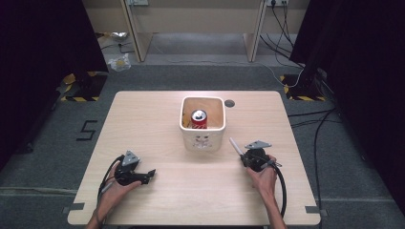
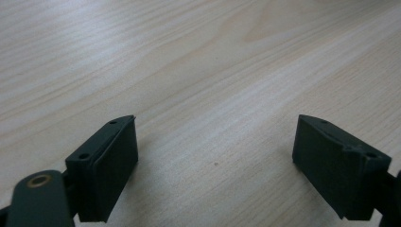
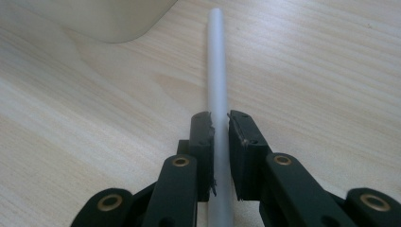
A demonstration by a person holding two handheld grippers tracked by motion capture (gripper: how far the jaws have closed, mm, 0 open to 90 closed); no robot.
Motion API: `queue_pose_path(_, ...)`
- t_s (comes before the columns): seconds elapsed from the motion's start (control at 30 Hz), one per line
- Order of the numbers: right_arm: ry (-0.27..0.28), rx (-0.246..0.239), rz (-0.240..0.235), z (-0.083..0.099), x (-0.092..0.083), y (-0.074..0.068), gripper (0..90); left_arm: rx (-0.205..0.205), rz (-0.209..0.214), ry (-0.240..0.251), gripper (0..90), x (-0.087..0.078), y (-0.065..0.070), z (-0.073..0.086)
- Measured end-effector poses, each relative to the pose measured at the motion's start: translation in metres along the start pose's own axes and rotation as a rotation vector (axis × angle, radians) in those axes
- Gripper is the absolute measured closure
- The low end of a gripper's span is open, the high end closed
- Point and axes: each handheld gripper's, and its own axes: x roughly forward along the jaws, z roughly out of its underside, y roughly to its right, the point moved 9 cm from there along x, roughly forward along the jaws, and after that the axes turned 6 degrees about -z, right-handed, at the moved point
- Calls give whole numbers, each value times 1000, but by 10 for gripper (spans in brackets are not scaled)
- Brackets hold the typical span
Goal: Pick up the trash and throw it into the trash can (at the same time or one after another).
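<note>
Right gripper (image 3: 220,124) clamped on white straw (image 3: 216,61), near-right of the bin (image 1: 202,136); left gripper (image 2: 215,142) jaws apart, empty.

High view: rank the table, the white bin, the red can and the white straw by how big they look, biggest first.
1. table
2. white bin
3. red can and white straw: too close to rank; the can is partly hidden inside the bin, and the straw's lower end sits in the right claw.
</note>
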Motion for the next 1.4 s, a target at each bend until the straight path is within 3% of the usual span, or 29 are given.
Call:
queue_pose_path(0.3, 63, 37, 0, -10, -15, 8, 806, 0, 0, 0, 141, 0, 0, 0)
queue_pose_path(0.73, 168, 28, -2, -42, -42, 10, 806, 0, 0, 0, 141, 0, 0, 0)
queue_pose_path(1.03, 256, 13, -15, -80, -71, 7, 806, 0, 0, 0, 141, 0, 0, 0)
queue_pose_path(1.4, 310, -15, -23, -116, -90, 1, 806, 0, 0, 0, 141, 0, 0, 0)
